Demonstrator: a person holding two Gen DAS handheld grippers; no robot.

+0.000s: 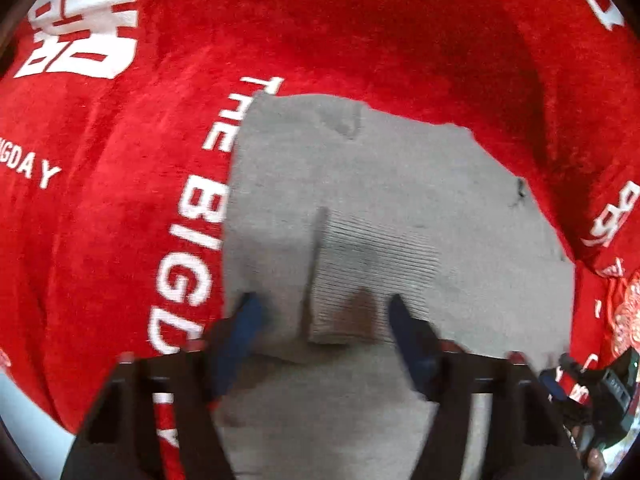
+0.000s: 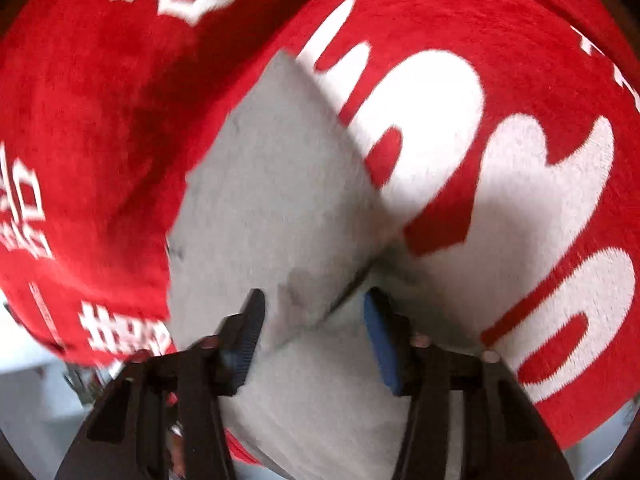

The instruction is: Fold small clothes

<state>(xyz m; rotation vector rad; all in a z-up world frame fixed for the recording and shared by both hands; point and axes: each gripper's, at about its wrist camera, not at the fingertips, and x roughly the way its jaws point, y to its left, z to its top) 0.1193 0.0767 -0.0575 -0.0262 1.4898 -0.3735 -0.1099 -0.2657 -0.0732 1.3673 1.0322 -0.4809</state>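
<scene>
Grey garment (image 1: 360, 208) lies flat on red printed blanket (image 1: 120, 160), white lettering at its 9 o'clock edge. Left tongs (image 1: 322, 312) apart over its ribbed cuff; right tongs (image 2: 314, 308) apart, straddling a fold edge.

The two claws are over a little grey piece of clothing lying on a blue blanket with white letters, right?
Not quite. The blanket is red, not blue, as both wrist views show. The rest holds: white letters, and the left claw and right claw over the grey clothing.
</scene>
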